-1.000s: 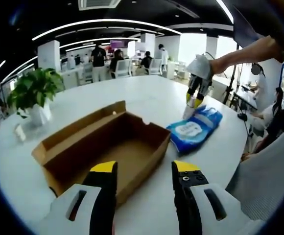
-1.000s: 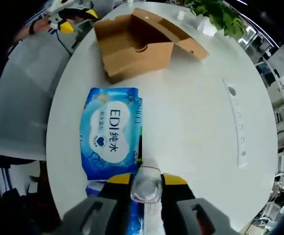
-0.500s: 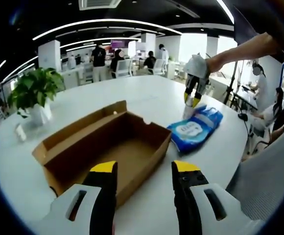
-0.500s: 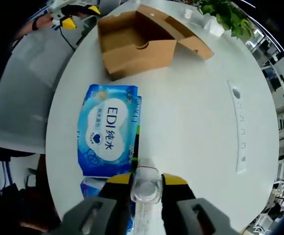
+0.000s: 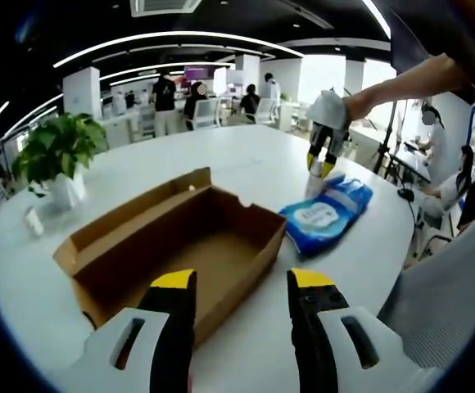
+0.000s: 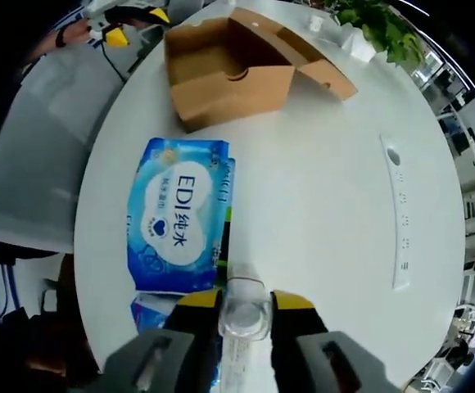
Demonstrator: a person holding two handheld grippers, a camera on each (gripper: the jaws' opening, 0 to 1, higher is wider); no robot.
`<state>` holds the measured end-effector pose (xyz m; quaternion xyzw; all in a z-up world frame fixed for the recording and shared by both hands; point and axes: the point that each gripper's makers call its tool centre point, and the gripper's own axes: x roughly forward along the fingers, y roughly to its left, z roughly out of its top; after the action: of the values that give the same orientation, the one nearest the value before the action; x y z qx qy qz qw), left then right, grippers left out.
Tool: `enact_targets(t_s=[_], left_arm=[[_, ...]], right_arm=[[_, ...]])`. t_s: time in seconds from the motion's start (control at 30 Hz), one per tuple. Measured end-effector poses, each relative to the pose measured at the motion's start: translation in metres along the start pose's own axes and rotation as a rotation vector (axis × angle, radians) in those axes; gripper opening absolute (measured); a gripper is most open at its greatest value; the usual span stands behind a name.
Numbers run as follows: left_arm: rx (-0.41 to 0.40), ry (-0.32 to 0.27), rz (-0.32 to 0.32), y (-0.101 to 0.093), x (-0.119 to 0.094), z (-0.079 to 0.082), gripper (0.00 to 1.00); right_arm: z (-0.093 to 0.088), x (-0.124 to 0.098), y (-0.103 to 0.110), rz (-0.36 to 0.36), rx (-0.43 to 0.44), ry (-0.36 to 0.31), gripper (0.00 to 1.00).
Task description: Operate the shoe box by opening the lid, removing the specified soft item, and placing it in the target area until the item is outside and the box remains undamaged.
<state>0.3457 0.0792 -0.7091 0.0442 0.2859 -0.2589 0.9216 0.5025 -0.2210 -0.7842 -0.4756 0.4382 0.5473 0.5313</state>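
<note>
Wipes pack (image 6: 178, 217) beside (open) shoe box (image 6: 228, 70)

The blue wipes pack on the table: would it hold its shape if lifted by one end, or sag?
The blue wipes pack looks like soft, glossy film, so it would probably sag and could slip. It lies flat on the white table, so rolling seems unlikely.

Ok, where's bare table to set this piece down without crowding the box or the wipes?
Widest free patch: white table between the blue wipes pack and the long white strip, below the shoe box. Crowded: the edge left of the pack, and the far end by the plant.
</note>
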Motion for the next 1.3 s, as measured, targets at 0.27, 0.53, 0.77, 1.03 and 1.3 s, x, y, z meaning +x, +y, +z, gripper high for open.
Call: enact_targets(t_s=[0.27,0.53,0.77,1.03,1.3], left_arm=[[0.000,0.004,-0.001,0.000,0.000,-0.001,0.45],[0.002,0.005,-0.003,0.000,0.001,-0.001,0.45],[-0.012,0.000,-0.002,0.000,0.000,0.000,0.45],[-0.022,-0.004,-0.001,0.000,-0.003,0.001,0.45],[-0.033,-0.011,-0.008,0.004,-0.002,0.001,0.45]], right_arm=[[-0.001,0.002,0.000,0.003,-0.006,0.004,0.23],[-0.004,-0.002,-0.005,-0.016,0.010,-0.001,0.29],[-0.004,-0.011,-0.008,-0.031,0.057,-0.032,0.35],[-0.009,-0.026,-0.006,-0.047,0.093,-0.053,0.37],[-0.007,-0.046,-0.009,-0.111,0.133,-0.088,0.38]])
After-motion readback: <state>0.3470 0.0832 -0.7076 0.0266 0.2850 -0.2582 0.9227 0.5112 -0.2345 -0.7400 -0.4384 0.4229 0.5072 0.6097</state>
